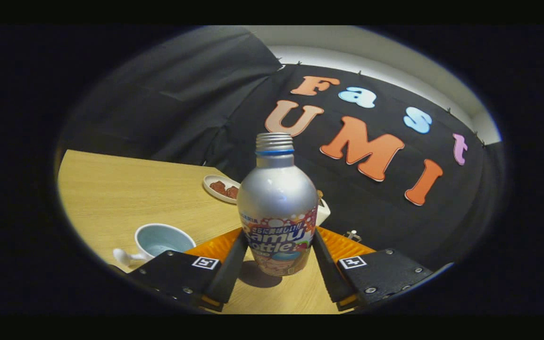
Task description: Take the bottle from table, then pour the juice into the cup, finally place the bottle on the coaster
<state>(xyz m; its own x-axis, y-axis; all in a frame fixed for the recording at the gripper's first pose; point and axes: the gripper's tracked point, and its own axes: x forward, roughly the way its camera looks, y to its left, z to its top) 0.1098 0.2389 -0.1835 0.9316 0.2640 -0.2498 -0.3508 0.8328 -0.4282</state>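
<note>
A silver aluminium bottle (276, 198) with a colourful label stands upright between my fingers, its threaded neck uncapped above a blue ring. My gripper (279, 242) is shut on the bottle, with both fingers pressing on the label at its lower sides. The bottle's base sits at or just above the wooden table (125, 189), with a shadow under it. A pale blue cup (164, 239) with a white handle stands on the table to the left of my left finger; I cannot see any juice in it.
A small white dish (221, 188) holding reddish-brown pieces lies beyond the bottle to the left, near the table's far edge. A white object (323, 212) peeks out behind the bottle's right side. The black cloth wall rises behind the table.
</note>
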